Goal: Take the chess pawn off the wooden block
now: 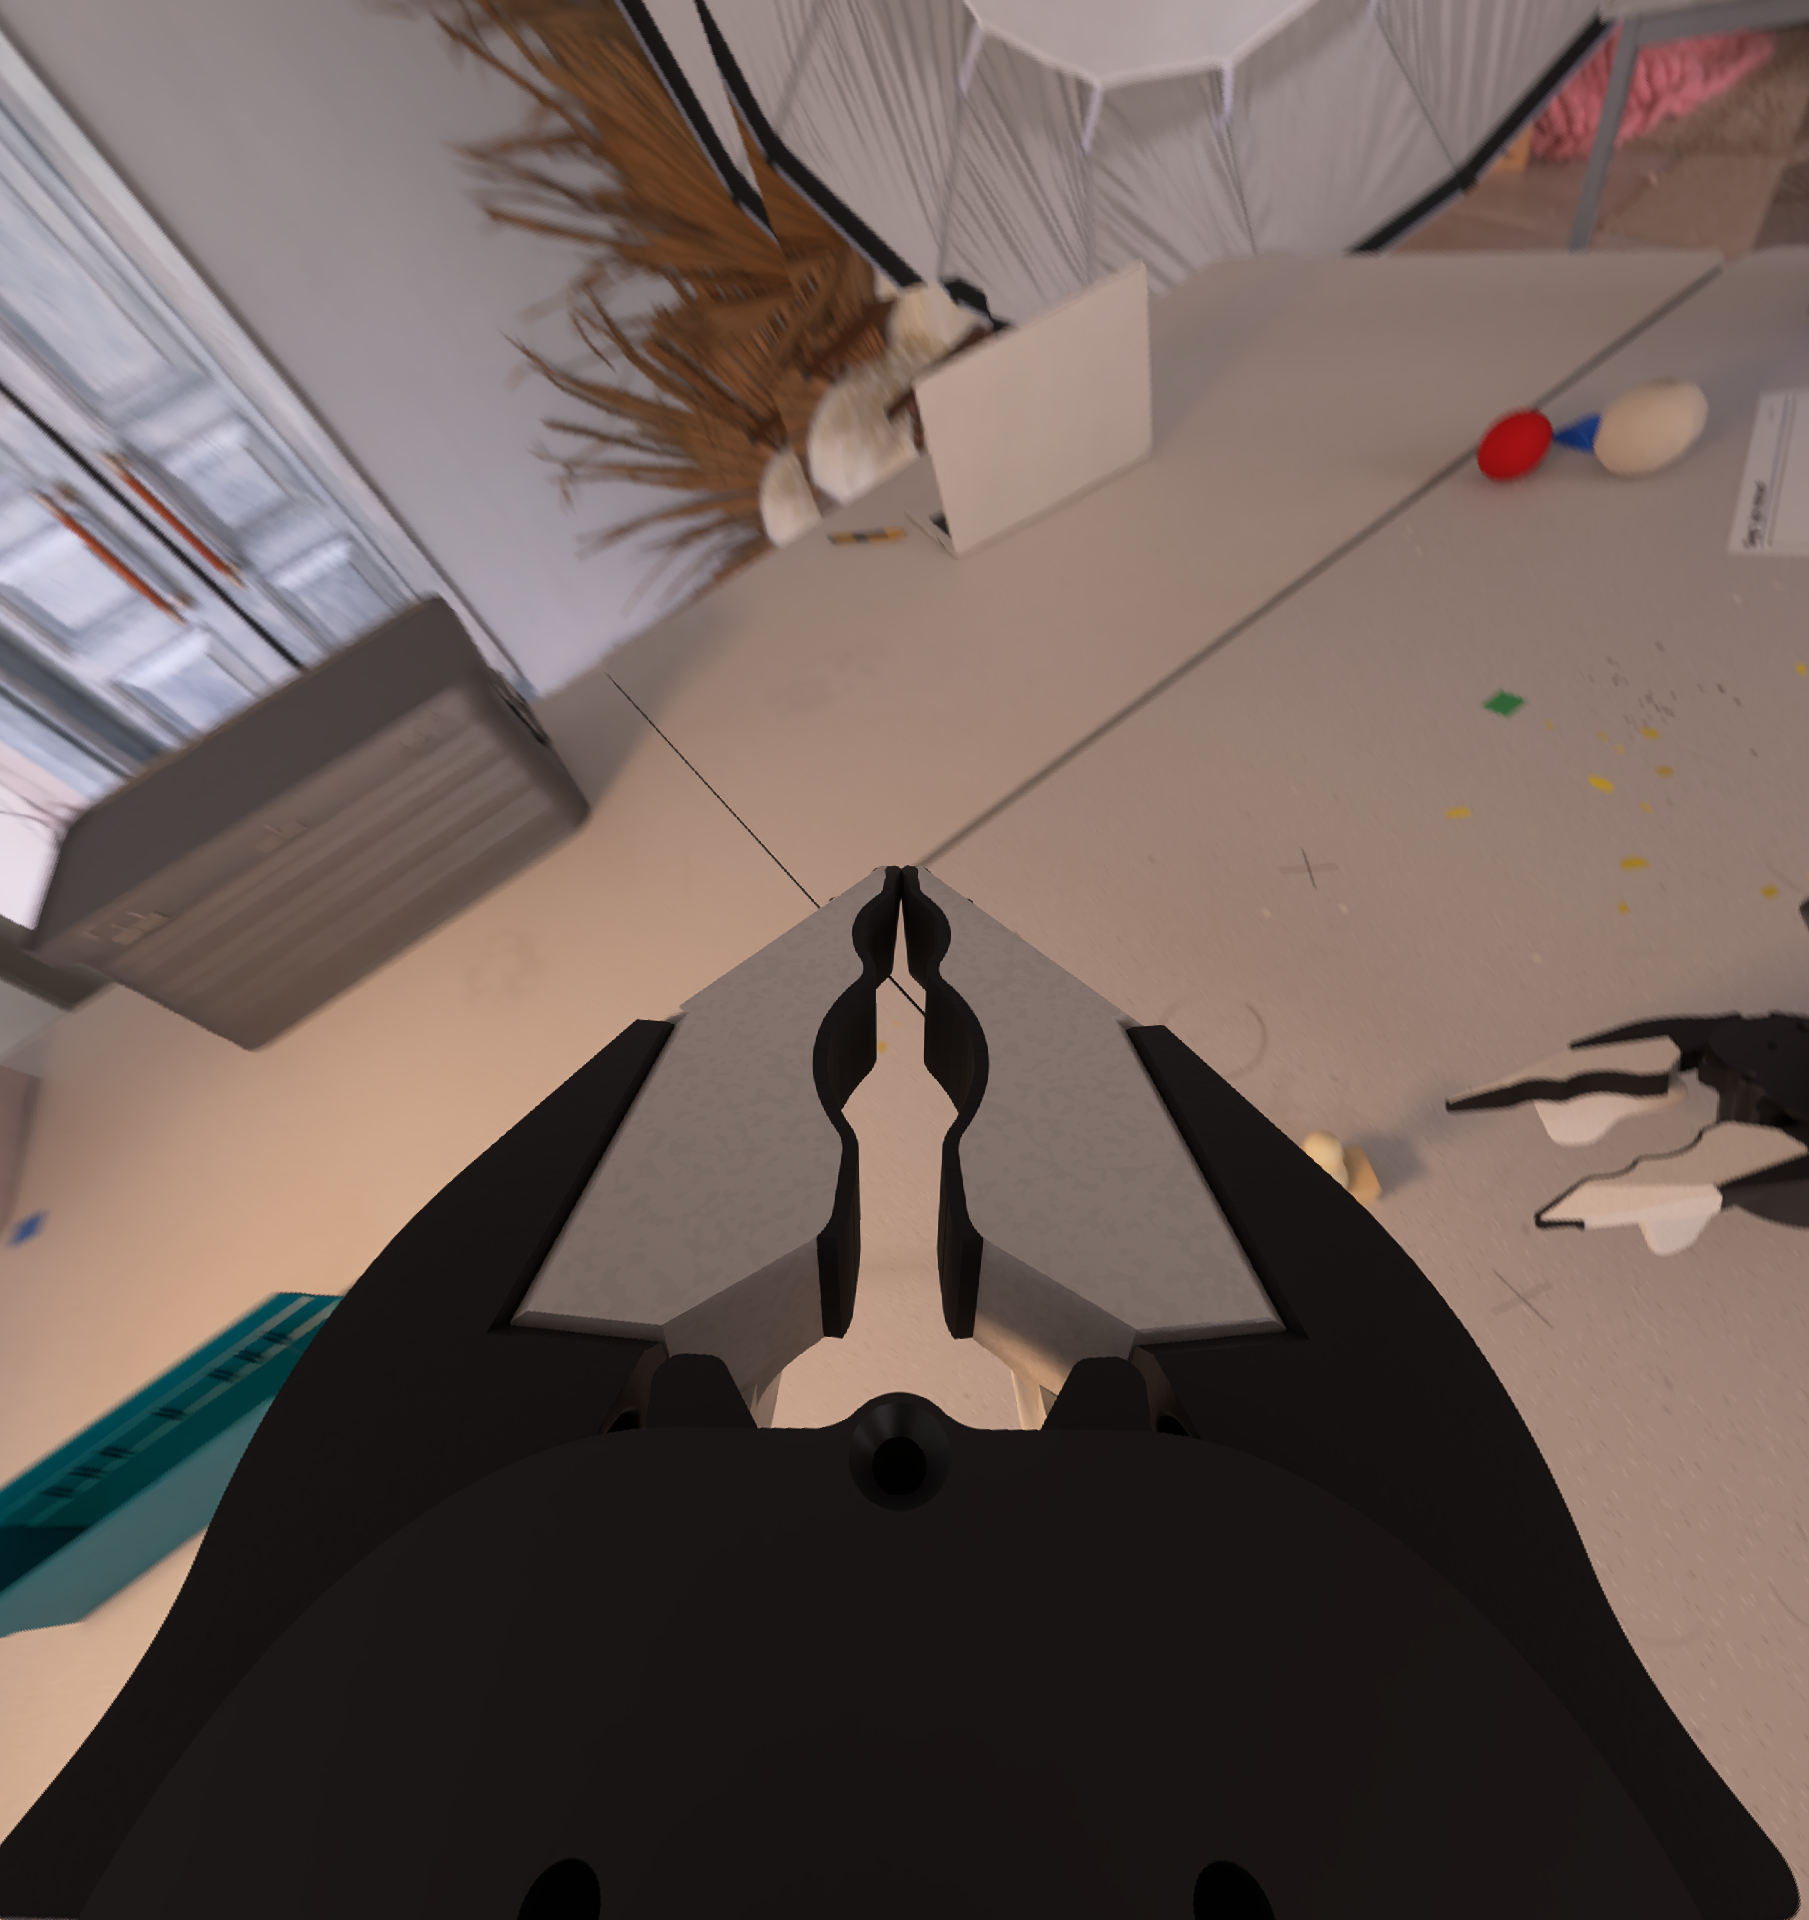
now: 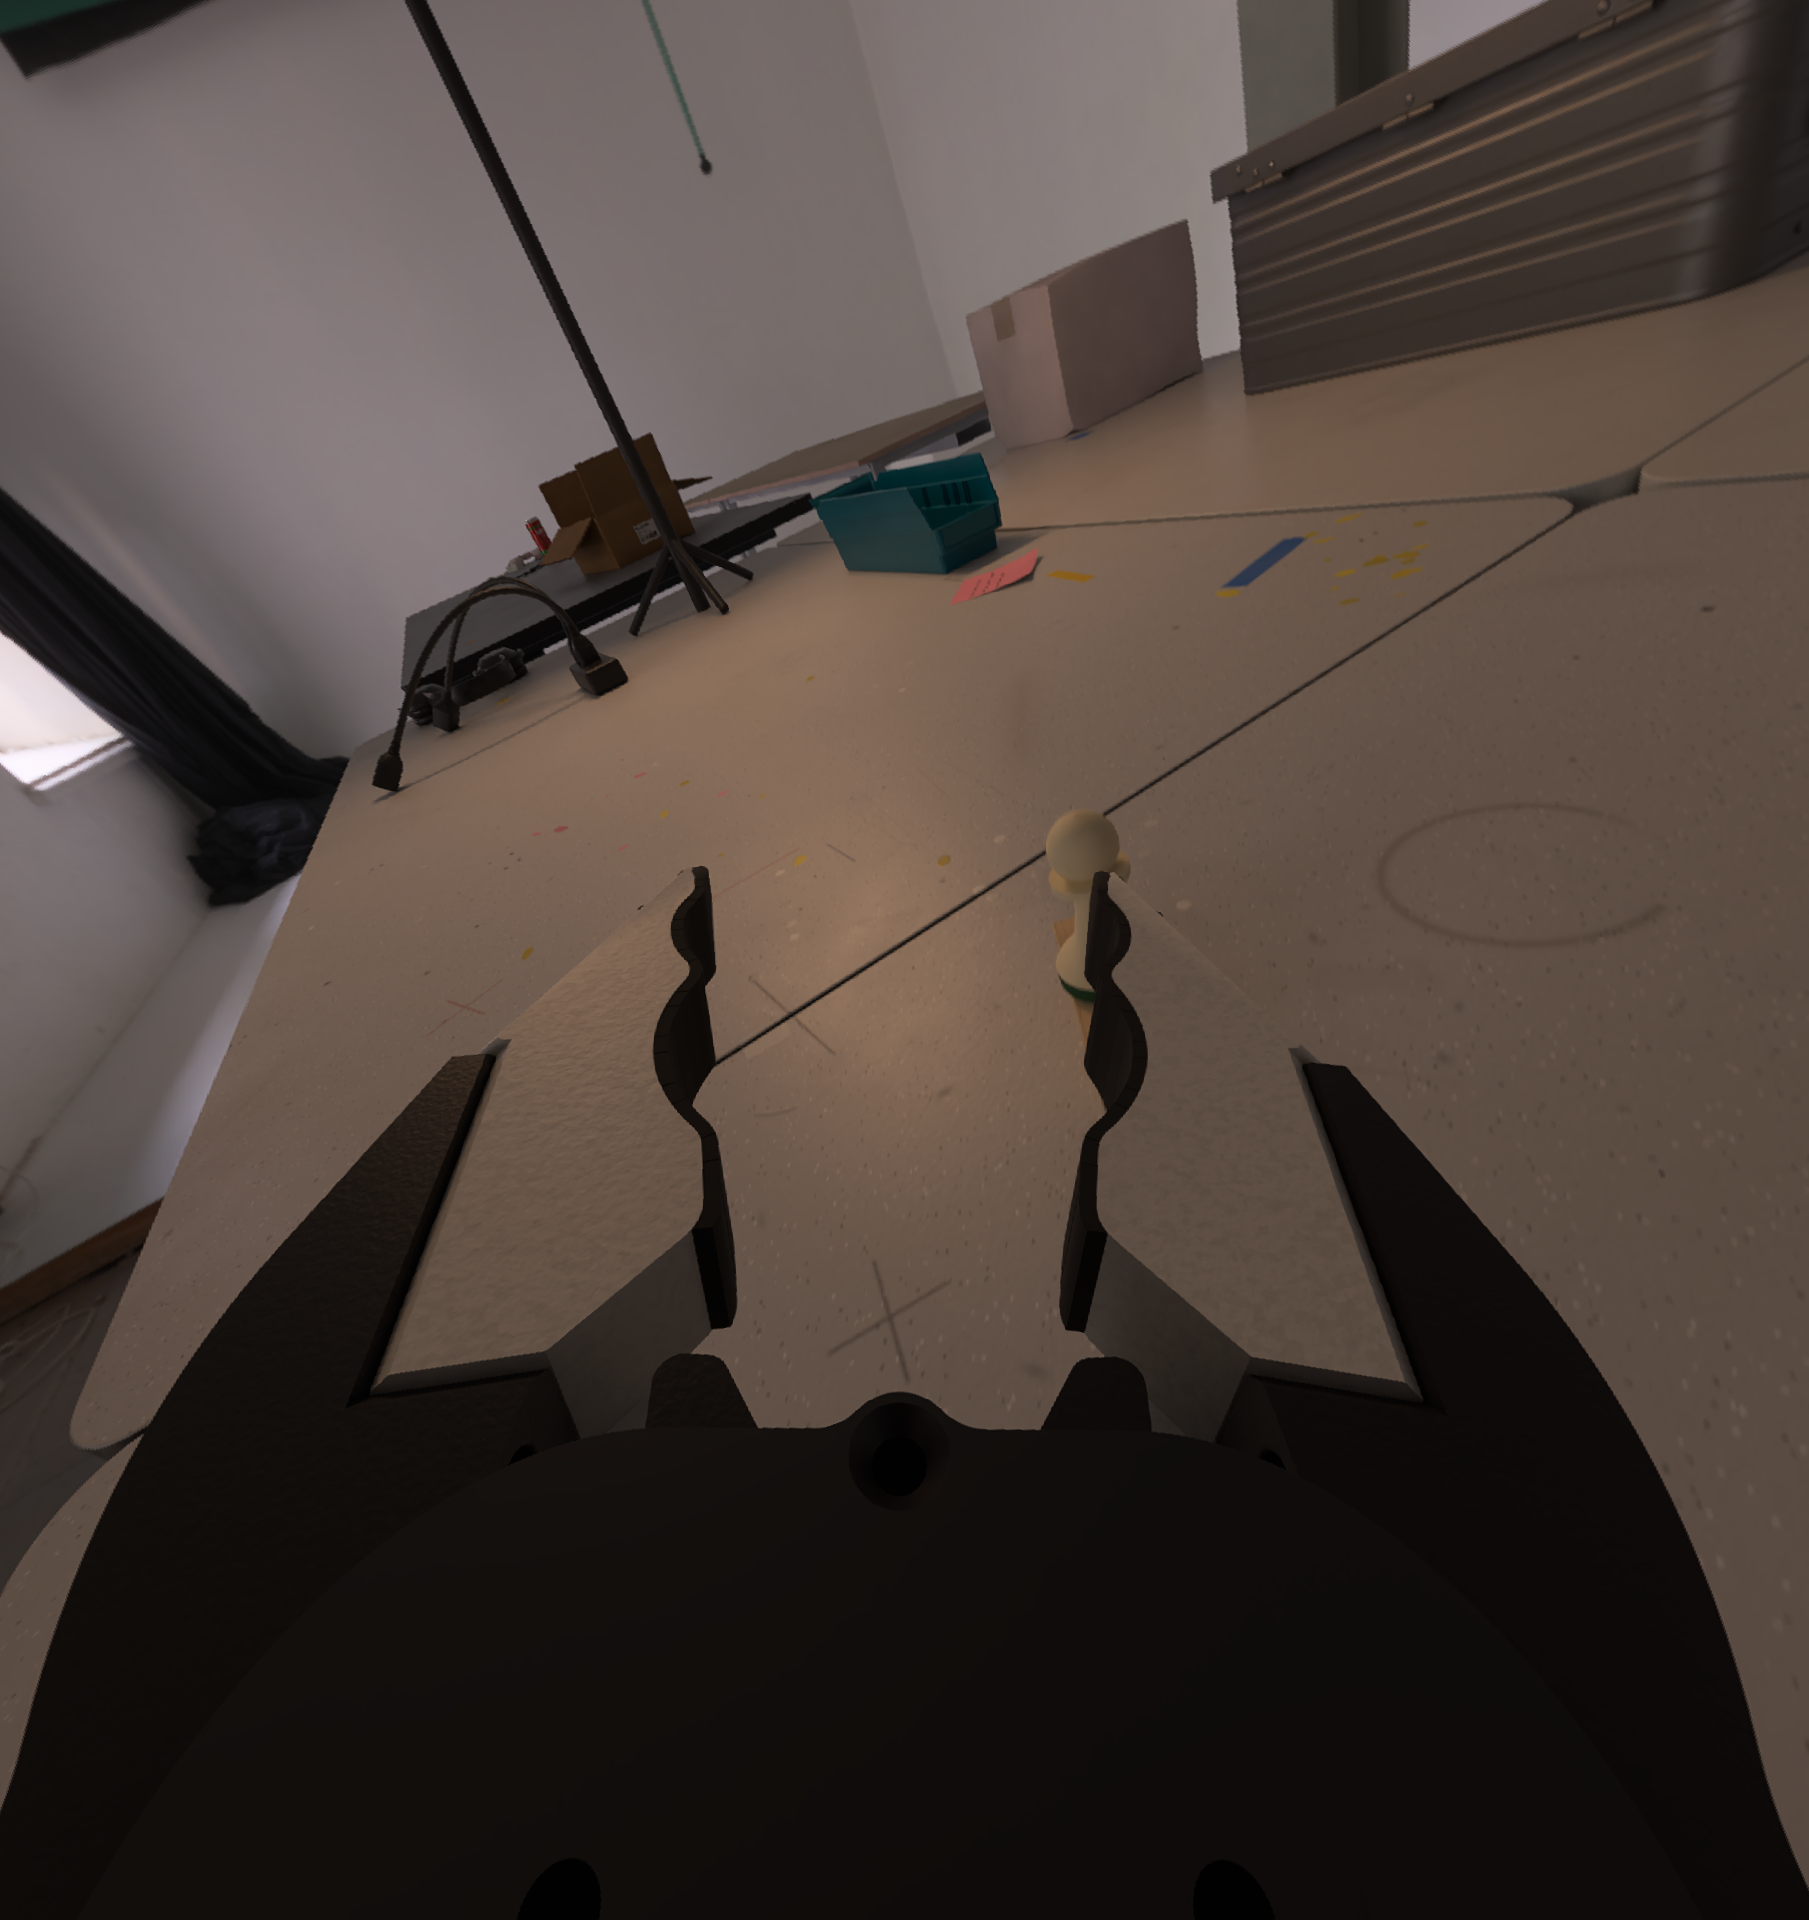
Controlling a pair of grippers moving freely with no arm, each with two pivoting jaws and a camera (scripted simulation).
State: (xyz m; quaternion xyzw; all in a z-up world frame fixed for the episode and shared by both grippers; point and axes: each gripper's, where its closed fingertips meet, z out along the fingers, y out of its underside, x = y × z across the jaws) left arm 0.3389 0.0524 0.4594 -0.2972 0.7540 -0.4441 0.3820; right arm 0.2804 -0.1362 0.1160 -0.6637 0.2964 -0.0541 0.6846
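A cream chess pawn [image 2: 1080, 847] stands upright on a small wooden block [image 2: 1084, 1023] on the table. In the right wrist view my right gripper [image 2: 903, 883] is open and empty. The pawn stands just beyond its right fingertip [image 2: 1108, 935], which hides the pawn's lower body and most of the block. In the left wrist view my left gripper [image 1: 900, 875] is shut and empty above the bare table. The pawn [image 1: 1324, 1151] and block [image 1: 1365, 1179] peek out at its right edge. The open right gripper [image 1: 1497, 1162] faces them from the right.
A grey ribbed case [image 1: 308, 831] and a teal bin [image 1: 100, 1475] lie to the left. A red ball [image 1: 1515, 445], an egg shape [image 1: 1648, 428] and a beige box [image 1: 1045, 405] sit far off. Table seams cross the top [image 2: 1295, 717]. A black stand [image 2: 567, 312] and cables [image 2: 484, 644] are at the far edge.
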